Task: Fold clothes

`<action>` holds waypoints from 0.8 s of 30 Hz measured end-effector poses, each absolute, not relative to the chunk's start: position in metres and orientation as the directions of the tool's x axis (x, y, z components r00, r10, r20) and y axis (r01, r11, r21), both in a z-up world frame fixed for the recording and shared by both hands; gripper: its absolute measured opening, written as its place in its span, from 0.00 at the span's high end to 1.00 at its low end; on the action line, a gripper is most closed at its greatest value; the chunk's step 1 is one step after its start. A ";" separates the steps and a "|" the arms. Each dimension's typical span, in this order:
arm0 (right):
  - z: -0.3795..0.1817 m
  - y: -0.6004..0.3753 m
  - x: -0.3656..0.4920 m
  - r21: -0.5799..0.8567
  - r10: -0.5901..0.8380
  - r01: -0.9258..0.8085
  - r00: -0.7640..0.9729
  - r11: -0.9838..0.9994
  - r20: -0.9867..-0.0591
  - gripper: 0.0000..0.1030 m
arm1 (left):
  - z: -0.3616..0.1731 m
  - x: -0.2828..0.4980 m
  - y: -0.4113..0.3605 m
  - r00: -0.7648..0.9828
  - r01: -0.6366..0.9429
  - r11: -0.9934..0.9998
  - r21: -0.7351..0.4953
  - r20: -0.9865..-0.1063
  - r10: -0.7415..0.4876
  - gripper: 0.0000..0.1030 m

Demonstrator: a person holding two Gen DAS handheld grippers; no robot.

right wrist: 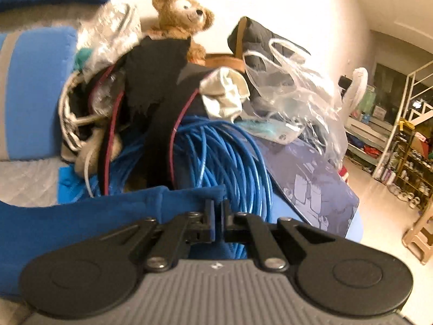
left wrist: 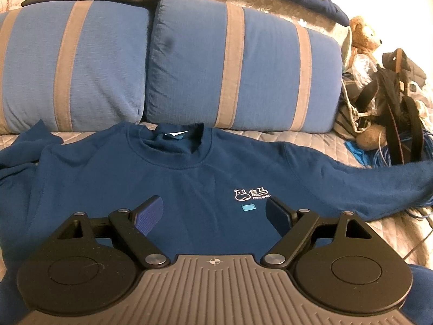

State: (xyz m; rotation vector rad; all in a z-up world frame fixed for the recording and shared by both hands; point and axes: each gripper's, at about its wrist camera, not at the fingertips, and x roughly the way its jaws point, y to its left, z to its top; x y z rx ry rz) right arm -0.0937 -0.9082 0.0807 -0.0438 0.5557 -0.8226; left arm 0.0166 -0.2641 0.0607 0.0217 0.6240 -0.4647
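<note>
Sweatshirt [left wrist: 151,178] was the anchor for everything, a dark blue crewneck lying front-up on the quilted grey cover [left wrist: 284,138], neck hole toward the two blue cushions with grey stripes [left wrist: 238,65] right behind it. White logo [left wrist: 250,192] sat on the chest with a tiny teal tag just below. Left gripper [left wrist: 215,216] hung over the sweatshirt's lower chest with its tongs spread wide, nothing between the blue pads [left wrist: 151,216], and I couldn't tell if they touched the fabric.

Right gripper [right wrist: 218,211] was out at the end of the sweatshirt's long sleeve [right wrist: 113,211], tongs pinched nearly together on the cuff edge, so it was holding the sleeve. Picture was a bit blurry there though.

Just past that sleeve end was a messy pile: a coil of blue cable [right wrist: 216,157], a black strappy bag [right wrist: 157,75], crinkly clear plastic bags [right wrist: 292,86], and a brown teddy bear [right wrist: 184,13] perched at the back of it all. A printed bluish board [right wrist: 311,184] leaned beside the cable.
</note>
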 end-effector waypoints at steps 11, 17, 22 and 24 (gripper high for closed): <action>0.054 -0.858 -0.082 -0.285 -0.793 0.751 0.492 0.596 -0.360 0.07 | 0.062 0.012 -0.263 0.732 0.435 0.892 -0.122 -0.529 -0.429 0.19; 0.081 -0.801 -0.073 -0.149 -0.613 0.615 0.671 0.775 -0.417 0.00 | 0.064 0.009 -0.262 0.756 0.427 0.897 -0.117 -0.498 -0.425 0.19; 0.114 -0.735 -0.054 -0.030 -0.406 0.436 0.808 0.899 -0.426 0.00 | 0.078 0.004 -0.256 0.800 0.384 0.919 -0.085 -0.465 -0.378 0.19; 0.129 -0.706 -0.047 0.004 -0.337 0.371 0.846 0.928 -0.413 0.00 | 0.090 0.001 -0.249 0.811 0.369 0.925 -0.088 -0.456 -0.367 0.19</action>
